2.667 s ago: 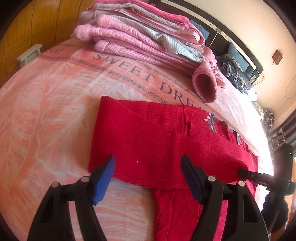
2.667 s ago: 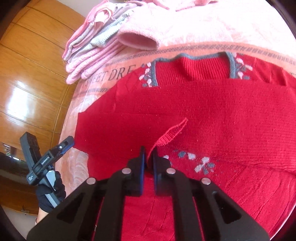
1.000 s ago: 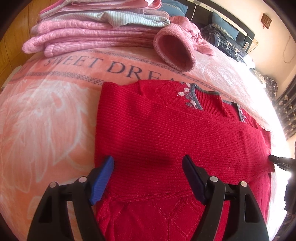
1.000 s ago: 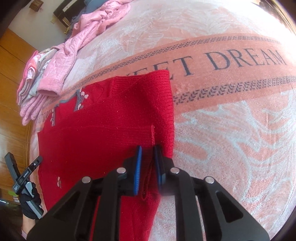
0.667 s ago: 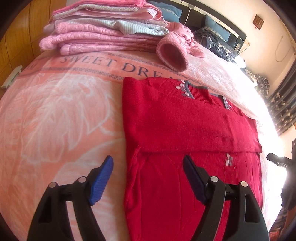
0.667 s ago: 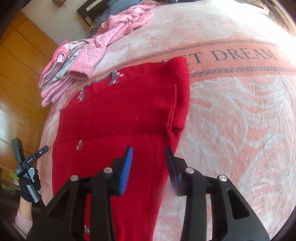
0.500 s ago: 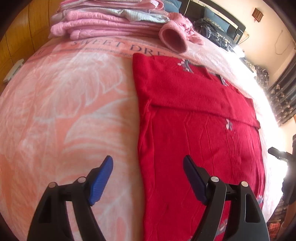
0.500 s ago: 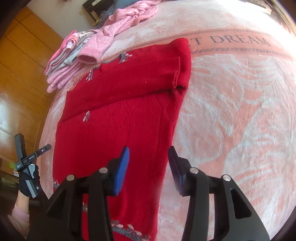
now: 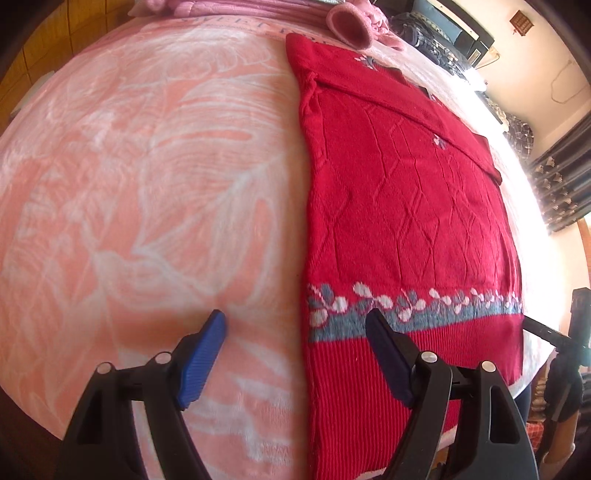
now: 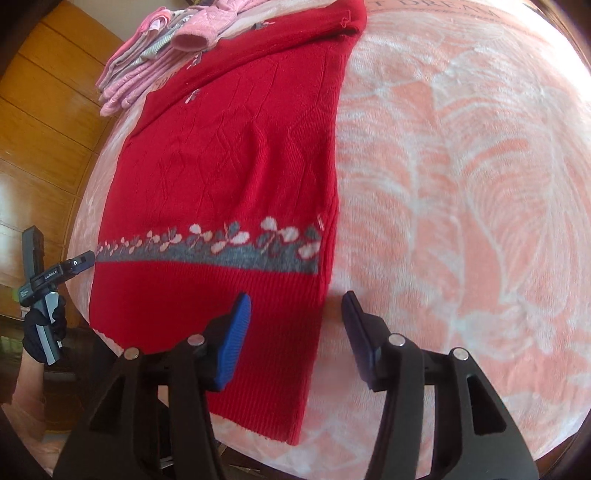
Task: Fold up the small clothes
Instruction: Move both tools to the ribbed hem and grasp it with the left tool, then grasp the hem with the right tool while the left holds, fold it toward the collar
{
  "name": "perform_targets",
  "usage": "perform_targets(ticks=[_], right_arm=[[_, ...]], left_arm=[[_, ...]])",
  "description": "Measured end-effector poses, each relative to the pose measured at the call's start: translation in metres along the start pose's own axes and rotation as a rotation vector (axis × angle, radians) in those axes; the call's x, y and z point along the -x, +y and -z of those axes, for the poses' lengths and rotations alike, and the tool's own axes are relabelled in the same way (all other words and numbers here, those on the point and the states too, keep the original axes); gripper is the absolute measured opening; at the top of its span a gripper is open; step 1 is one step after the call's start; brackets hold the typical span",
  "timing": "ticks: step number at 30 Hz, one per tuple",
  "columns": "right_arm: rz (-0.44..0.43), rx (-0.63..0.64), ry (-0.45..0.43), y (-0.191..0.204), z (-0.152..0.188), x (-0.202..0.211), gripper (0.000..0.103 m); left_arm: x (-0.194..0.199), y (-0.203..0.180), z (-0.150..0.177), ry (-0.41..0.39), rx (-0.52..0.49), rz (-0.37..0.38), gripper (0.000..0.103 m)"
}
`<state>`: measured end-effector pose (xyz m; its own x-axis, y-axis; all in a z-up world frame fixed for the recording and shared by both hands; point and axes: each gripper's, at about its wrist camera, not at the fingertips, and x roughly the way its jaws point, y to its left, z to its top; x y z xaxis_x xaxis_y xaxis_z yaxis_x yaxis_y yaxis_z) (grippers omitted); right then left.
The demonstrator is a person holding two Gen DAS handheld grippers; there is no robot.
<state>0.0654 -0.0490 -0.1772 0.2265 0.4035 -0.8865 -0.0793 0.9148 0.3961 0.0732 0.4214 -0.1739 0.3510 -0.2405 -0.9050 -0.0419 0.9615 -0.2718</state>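
peach-and-white leaf-patterned blanket (image 9: 147, 177) covers the whole work surface, with wooden panelling (image 10: 40, 122) behind it. over it the left gripper (image 9: 295, 350) hangs released, jaws wide apart, straddling the left edge of the red sweater (image 9: 402, 192) at its ribbed hem without touching it. the right gripper (image 10: 295, 325) is likewise spread and empty, set across the sweater's right hem edge. the sweater lies flat, hem nearest, a grey band with white flowers (image 10: 221, 243) just above the ribbing, both sleeves folded across the chest at the far end. beyond the collar a pink cuff (image 9: 349, 22) of a loose garment sits almost against it, and a stack of folded pink clothes (image 10: 136, 70) lies further back. dark patterned curtains (image 9: 565, 184) hang at the right.
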Motion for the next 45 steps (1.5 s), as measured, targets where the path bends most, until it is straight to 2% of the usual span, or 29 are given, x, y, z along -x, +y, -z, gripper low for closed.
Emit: perform_targets(ticks=[7,14,16,18,21,24,27,31,34,36,42,44,45], right_arm=[[0.01,-0.001,0.005,0.004,0.034,0.004,0.052],[-0.009,0.023,0.007,0.018,0.047,0.002,0.053],[-0.016,0.029,0.001,0.022,0.049,0.001,0.051],[-0.028,0.034,0.001,0.024,0.051,-0.001,0.042],[-0.035,0.027,-0.006,0.025,0.052,-0.001,0.038],[-0.056,0.003,-0.007,0.021,0.052,-0.001,0.037],[-0.077,-0.036,-0.002,0.013,0.052,-0.002,0.037],[-0.076,-0.019,-0.008,0.016,0.054,-0.001,0.037],[-0.079,-0.01,-0.009,0.017,0.055,0.001,0.033],[-0.086,-0.021,-0.009,0.016,0.055,0.001,0.031],[-0.095,-0.053,0.0,0.01,0.053,-0.002,0.03],[-0.091,-0.044,-0.002,0.011,0.053,-0.002,0.027],[-0.092,-0.037,-0.001,0.013,0.053,-0.002,0.02]], left_arm=[[0.003,-0.014,0.028,0.024,-0.037,0.042,0.083],[0.005,-0.025,0.053,0.038,-0.04,0.086,0.088],[0.006,-0.028,0.058,0.043,-0.049,0.096,0.088],[0.007,-0.028,0.063,0.043,-0.044,0.113,0.088],[0.009,-0.027,0.066,0.045,-0.013,0.159,0.087],[0.009,-0.024,0.068,0.057,0.033,0.212,0.087],[0.008,-0.024,0.069,0.057,0.038,0.214,0.087],[0.009,-0.025,0.07,0.051,0.055,0.23,0.086],[0.008,-0.028,0.071,0.054,0.06,0.221,0.072],[0.007,-0.027,0.072,0.054,0.062,0.206,0.067],[0.005,-0.019,0.072,0.052,0.104,0.201,0.042],[0.005,-0.017,0.072,0.057,0.119,0.213,0.021],[0.004,-0.016,0.073,0.066,0.127,0.238,0.016]])
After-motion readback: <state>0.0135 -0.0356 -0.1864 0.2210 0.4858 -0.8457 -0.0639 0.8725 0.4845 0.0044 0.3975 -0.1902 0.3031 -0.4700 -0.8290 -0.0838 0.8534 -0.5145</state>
